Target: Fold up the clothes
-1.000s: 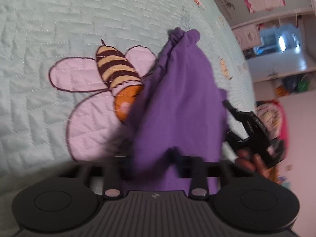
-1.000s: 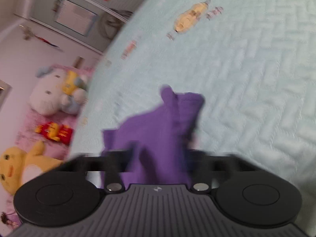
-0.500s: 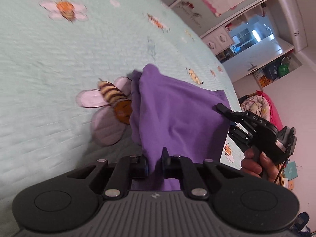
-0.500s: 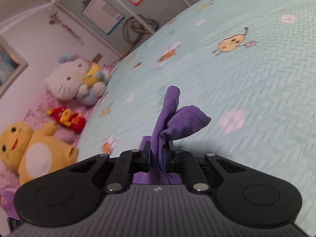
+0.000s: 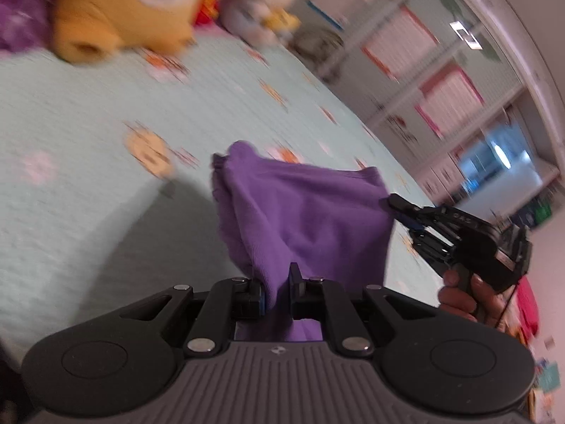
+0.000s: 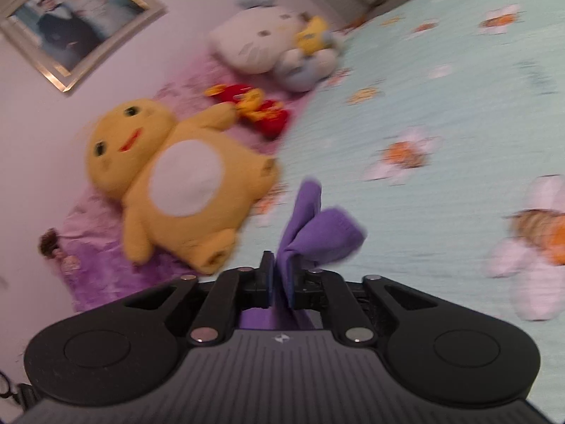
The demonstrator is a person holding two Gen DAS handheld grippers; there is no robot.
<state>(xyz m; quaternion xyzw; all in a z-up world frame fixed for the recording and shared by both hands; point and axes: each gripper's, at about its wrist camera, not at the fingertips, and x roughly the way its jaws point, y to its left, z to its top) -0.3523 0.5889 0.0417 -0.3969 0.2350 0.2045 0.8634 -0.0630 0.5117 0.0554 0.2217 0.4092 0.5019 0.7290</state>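
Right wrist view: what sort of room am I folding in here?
Most likely a bedroom, perhaps a child's: a quilted mint bedspread with flower patches, a yellow plush toy and a white cat plush lying at one end, and a framed portrait on the wall.

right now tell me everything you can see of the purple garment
The purple garment looks like soft ribbed knit, with a stitched hem. It hangs bunched and stretched above the mint quilt, pinched at one edge by the left hand-held gripper and at another by the right hand-held gripper. Its lower part is hidden.
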